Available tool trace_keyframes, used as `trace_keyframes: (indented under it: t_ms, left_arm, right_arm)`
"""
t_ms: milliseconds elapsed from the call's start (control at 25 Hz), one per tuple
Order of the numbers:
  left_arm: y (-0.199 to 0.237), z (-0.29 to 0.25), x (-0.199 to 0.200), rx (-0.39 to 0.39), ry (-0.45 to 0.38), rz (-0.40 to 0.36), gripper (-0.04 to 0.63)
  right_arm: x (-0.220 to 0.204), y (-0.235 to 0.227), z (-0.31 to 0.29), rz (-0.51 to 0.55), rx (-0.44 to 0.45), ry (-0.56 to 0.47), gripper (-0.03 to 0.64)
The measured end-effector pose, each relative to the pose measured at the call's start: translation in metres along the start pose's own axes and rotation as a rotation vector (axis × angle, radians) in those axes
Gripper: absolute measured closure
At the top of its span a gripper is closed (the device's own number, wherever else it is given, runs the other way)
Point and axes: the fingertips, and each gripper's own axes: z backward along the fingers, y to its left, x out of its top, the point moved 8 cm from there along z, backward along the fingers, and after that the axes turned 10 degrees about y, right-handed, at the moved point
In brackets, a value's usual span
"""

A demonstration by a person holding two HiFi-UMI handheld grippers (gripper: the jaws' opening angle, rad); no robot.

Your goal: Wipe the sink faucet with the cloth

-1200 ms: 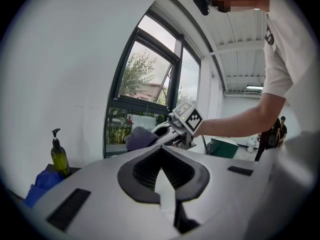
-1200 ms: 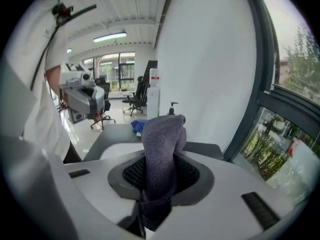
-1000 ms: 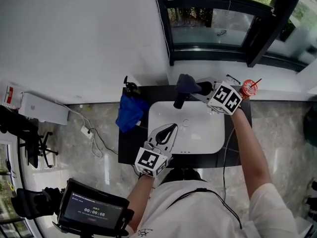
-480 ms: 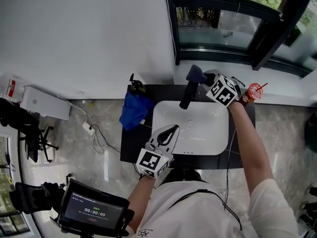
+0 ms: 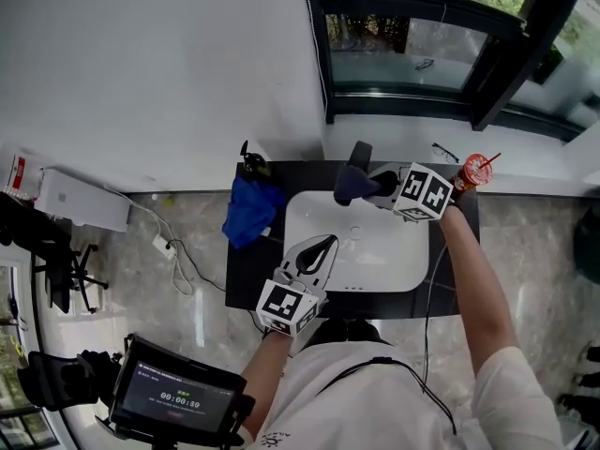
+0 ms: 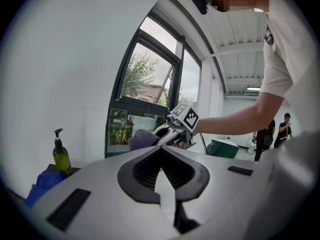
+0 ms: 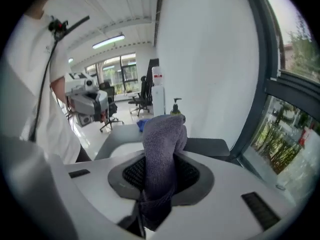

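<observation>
The black faucet (image 5: 361, 150) stands at the back rim of the white sink (image 5: 375, 272). My right gripper (image 5: 370, 184) is shut on a grey-purple cloth (image 5: 349, 184), which lies against the faucet's lower part, so only the faucet's top shows above it. In the right gripper view the cloth (image 7: 162, 149) bulges up between the jaws and hides what lies ahead. My left gripper (image 5: 328, 240) hovers over the sink's near edge, shut and holding nothing. The left gripper view looks past its tips (image 6: 161, 151) to the cloth (image 6: 142, 138) and the right gripper beyond.
A crumpled blue cloth (image 5: 248, 209) and a soap bottle (image 5: 248, 162) sit on the dark counter left of the sink. A red cup with a straw (image 5: 472, 170) stands at the right back corner. A window frame runs behind the faucet.
My right gripper has slid the cloth from the faucet's top down toward the spout, uncovering the top. The left gripper has stayed where it was.
</observation>
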Motion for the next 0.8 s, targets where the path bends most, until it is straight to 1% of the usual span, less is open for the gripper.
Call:
trace_keyframes:
  t_ms: [40, 120, 240, 320, 400, 480, 560, 640, 720, 800]
  left_arm:
    - [0.0, 0.0, 0.0, 0.0, 0.0, -0.002, 0.595]
    - [0.0, 0.0, 0.001, 0.0, -0.001, -0.004, 0.595]
    - [0.001, 0.0, 0.001, 0.006, -0.002, -0.003, 0.595]
    - [0.002, 0.001, 0.0, 0.011, 0.001, 0.0, 0.595]
    - [0.002, 0.002, -0.002, 0.014, 0.009, 0.003, 0.595]
    - [0.003, 0.002, -0.004, 0.019, 0.013, 0.005, 0.595]
    - [0.004, 0.003, -0.004, 0.025, 0.014, 0.006, 0.595]
    - [0.005, 0.003, -0.004, 0.029, 0.015, 0.008, 0.595]
    - [0.006, 0.004, -0.004, 0.032, 0.017, 0.009, 0.595]
    - [0.006, 0.005, -0.005, 0.033, 0.017, 0.01, 0.595]
  right_arm:
    - [0.001, -0.003, 0.005, -0.029, 0.0, -0.042, 0.512]
    - [0.003, -0.015, 0.017, -0.066, -0.042, -0.1, 0.512]
    - [0.005, -0.041, 0.033, -0.091, -0.172, -0.123, 0.512]
    - [0.006, -0.057, 0.036, -0.086, -0.275, -0.087, 0.512]
    - [0.006, -0.069, 0.034, -0.061, -0.382, -0.014, 0.512]
    - [0.007, -0.076, 0.027, -0.023, -0.445, 0.068, 0.512]
    - [0.005, -0.079, 0.018, 0.022, -0.468, 0.144, 0.512]
    - [0.0, -0.074, 0.009, 0.061, -0.456, 0.193, 0.512]
    - [-0.004, -0.063, 0.002, 0.077, -0.404, 0.193, 0.512]
    - [-0.007, -0.049, -0.001, 0.066, -0.318, 0.164, 0.512]
